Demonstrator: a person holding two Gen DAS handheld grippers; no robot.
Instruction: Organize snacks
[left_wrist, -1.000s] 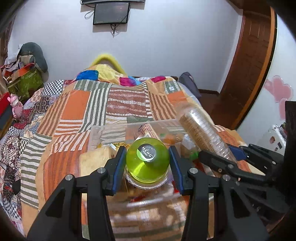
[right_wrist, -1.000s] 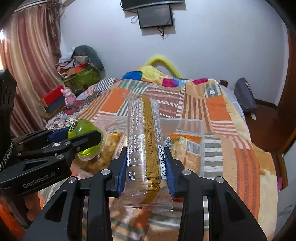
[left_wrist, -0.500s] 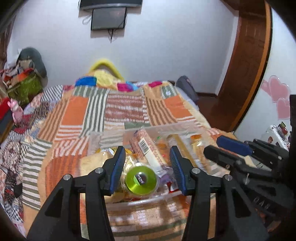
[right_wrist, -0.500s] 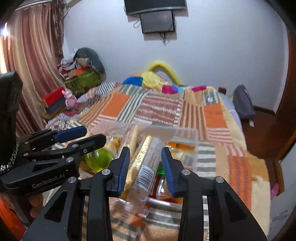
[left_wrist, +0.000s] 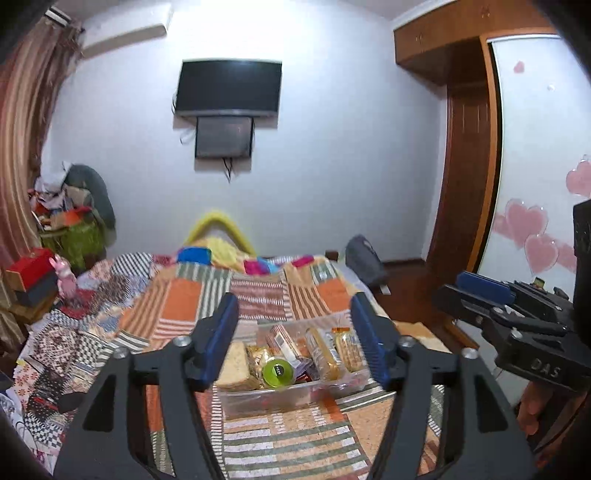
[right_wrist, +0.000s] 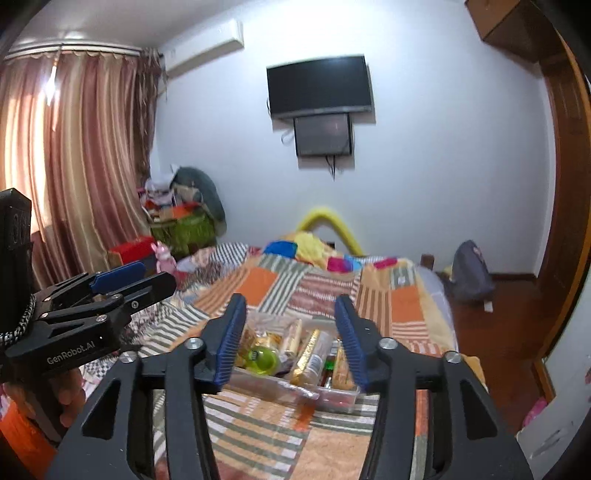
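A clear plastic box (left_wrist: 280, 397) (right_wrist: 332, 397) sits on the patchwork bed and holds several snack packs. Inside lie a green-lidded jar (left_wrist: 277, 372) (right_wrist: 260, 359) and a long gold-striped biscuit sleeve (right_wrist: 310, 354), with more wrapped packs (left_wrist: 325, 352) beside them. My left gripper (left_wrist: 295, 339) is open and empty, raised above and behind the box. My right gripper (right_wrist: 290, 336) is open and empty too, also held back from the box. Each gripper shows in the other's view, the left one (right_wrist: 110, 291) and the right one (left_wrist: 491, 295).
The patchwork quilt (left_wrist: 184, 295) covers the bed. A wall TV (left_wrist: 227, 88) hangs ahead. Piled bags and boxes (left_wrist: 66, 236) stand at the left, curtains (right_wrist: 74, 166) behind. A grey backpack (right_wrist: 472, 273) lies on the floor by the wooden wardrobe (left_wrist: 465, 166).
Both grippers let go: the jar and the biscuit sleeve now lie in the box. Both grippers opened wider and pulled up and back from the box.
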